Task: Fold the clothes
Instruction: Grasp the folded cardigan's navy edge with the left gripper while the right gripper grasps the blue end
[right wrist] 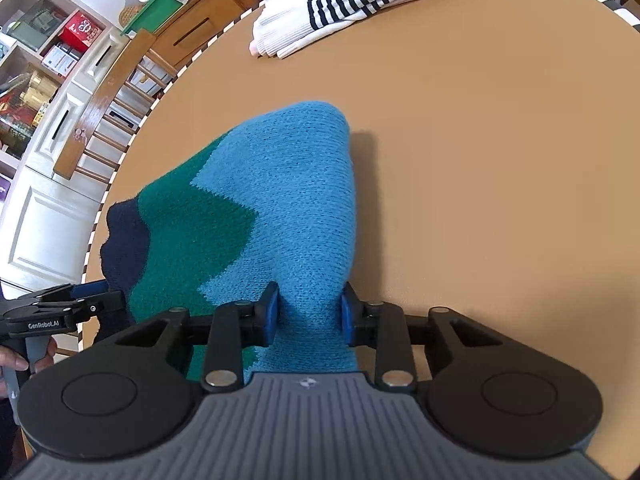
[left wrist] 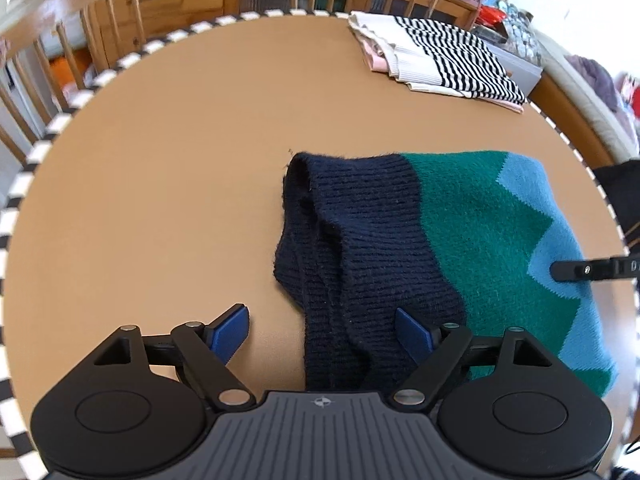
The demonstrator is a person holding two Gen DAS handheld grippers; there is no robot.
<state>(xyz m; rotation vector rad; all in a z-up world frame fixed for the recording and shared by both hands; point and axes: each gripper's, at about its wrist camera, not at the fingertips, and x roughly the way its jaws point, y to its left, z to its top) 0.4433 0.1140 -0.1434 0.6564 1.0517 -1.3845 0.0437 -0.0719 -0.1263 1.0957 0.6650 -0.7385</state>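
Pinching the light-blue end of the knit sweater (right wrist: 280, 208), the right gripper (right wrist: 307, 312) is holding a bunched ridge of wool between its blue pads (right wrist: 269, 316), and the fabric is filling the gap between them. The left gripper (left wrist: 322, 330) is hanging with its fingers spread wide: one pad is over bare table (left wrist: 160, 168), the other is over the navy ribbed end, and nothing is caught between them.

To do this step well, I judge the left fingers should be closing on all the layers of the navy edge at once, at about the same height as the right grip, so both ends are travelling together and the fold is landing square and not twisted.

Seen from the left wrist, the sweater is lying from 12 o'clock toward 3 o'clock of that gripper, its long axis running roughly 9 to 3, navy end toward 9 and blue end toward 3. It is sitting on the round table, well apart from the folded striped pile (left wrist: 436, 56) at 1 o'clock near the far rim.
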